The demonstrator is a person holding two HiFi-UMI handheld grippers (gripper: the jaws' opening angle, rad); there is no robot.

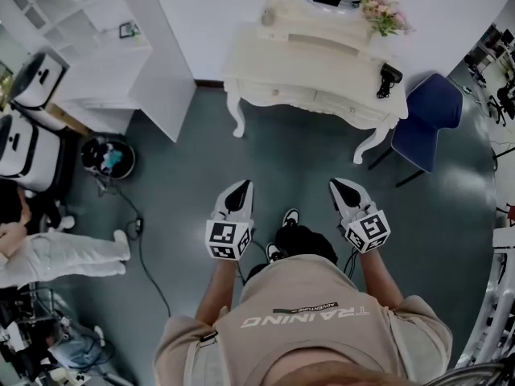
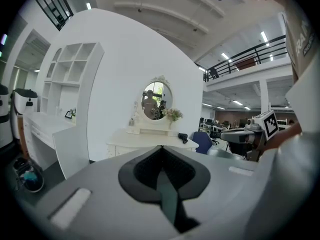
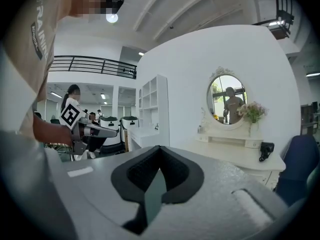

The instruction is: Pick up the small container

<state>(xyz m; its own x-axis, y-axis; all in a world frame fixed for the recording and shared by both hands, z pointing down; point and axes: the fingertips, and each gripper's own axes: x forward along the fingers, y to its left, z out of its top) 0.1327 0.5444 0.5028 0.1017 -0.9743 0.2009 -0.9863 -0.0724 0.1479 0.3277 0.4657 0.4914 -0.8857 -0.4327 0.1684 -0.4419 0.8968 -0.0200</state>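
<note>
A small pale container stands on the white dressing table, left of the oval mirror. It also shows as a tiny shape in the left gripper view and in the right gripper view. I stand well back from the table on the grey floor. My left gripper and right gripper are held side by side at waist height, pointing toward the table. Both are shut with nothing between the jaws, as the left gripper and right gripper views show.
A black hair dryer and pink flowers sit on the table's right end. A blue chair stands to its right. A white shelf unit, a round bin and a seated person are at the left.
</note>
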